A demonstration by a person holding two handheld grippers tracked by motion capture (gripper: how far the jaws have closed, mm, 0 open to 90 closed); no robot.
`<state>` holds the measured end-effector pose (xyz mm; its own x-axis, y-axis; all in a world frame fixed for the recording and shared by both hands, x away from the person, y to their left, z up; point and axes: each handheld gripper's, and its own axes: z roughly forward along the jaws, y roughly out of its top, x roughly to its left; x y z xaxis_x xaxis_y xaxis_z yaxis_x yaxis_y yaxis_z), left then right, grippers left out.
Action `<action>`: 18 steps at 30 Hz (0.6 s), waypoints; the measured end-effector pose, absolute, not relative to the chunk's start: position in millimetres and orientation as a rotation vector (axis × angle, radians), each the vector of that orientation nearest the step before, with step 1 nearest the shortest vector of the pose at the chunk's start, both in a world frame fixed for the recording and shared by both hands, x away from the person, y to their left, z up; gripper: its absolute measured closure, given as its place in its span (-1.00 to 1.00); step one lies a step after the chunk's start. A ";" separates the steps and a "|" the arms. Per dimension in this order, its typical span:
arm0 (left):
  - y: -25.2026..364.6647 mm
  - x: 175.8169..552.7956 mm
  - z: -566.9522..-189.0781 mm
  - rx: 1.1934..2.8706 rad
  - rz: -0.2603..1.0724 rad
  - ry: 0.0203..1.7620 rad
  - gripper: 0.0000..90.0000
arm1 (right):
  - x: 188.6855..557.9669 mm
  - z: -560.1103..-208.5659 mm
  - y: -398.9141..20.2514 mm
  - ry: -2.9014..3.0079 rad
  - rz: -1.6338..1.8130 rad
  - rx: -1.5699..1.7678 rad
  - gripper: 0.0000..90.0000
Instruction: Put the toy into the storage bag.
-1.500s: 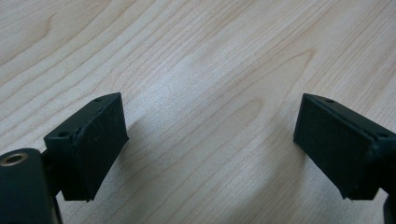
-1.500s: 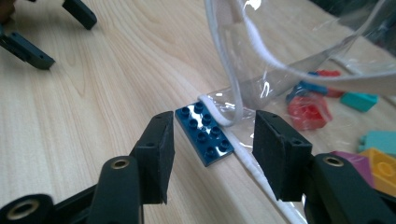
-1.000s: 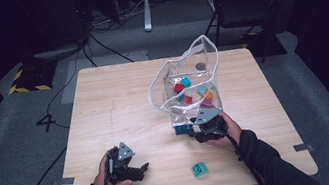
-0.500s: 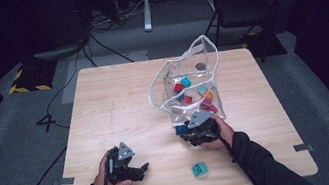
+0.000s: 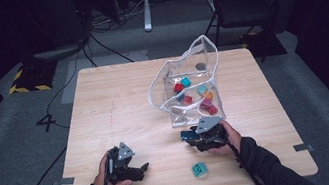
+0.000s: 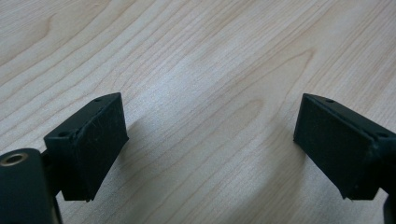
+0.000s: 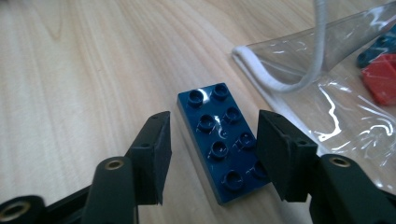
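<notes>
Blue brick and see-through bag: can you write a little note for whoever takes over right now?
Right hand-held gripper: open, jaws either side of the dark blue brick, which lies flat on the table; the jaws have just been opening.
Left hand-held gripper: open, nothing between its jaws, low over bare wood.
Clear bag: already holds several coloured bricks.
Teal brick: loose near the front edge.
Likely left: bag both bricks.

Dark blue brick (image 7: 223, 142) w/ glossy studs, lying on pale wood-grain table (image 5: 119, 105); bag (image 5: 187, 86) is clear plastic w/ white trim, w/ red, teal & orange blocks inside. Small teal block (image 5: 198, 169) near table's front edge. Left gripper (image 5: 137, 169) & right gripper (image 5: 191, 136) both black, each topped w/ a grey plate; sleeves dark, floor grey, yellow-black hazard stripes far left.
</notes>
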<state>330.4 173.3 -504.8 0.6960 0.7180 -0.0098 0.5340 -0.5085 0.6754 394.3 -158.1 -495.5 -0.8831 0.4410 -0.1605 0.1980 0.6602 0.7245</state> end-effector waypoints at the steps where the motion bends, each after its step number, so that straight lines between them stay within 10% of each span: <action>1: 173.3 330.4 -504.8 2.237 0.358 0.952 -0.78 | 392.6 -495.3 -158.7 2.563 1.060 0.505 -0.02; 12: 173.3 330.3 -504.8 2.237 0.358 0.952 -0.78 | 397.5 -501.3 -163.1 2.538 1.098 0.584 -0.19; 18: 173.3 330.3 -504.8 2.237 0.358 0.952 -0.78 | 402.9 -504.2 -167.7 2.598 1.195 0.623 0.09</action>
<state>330.3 173.3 -504.8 0.6959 0.7180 -0.0095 0.5339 -0.5085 0.6755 402.9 -167.7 -504.2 -0.8873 0.4609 -0.0176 0.2866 0.5808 0.7620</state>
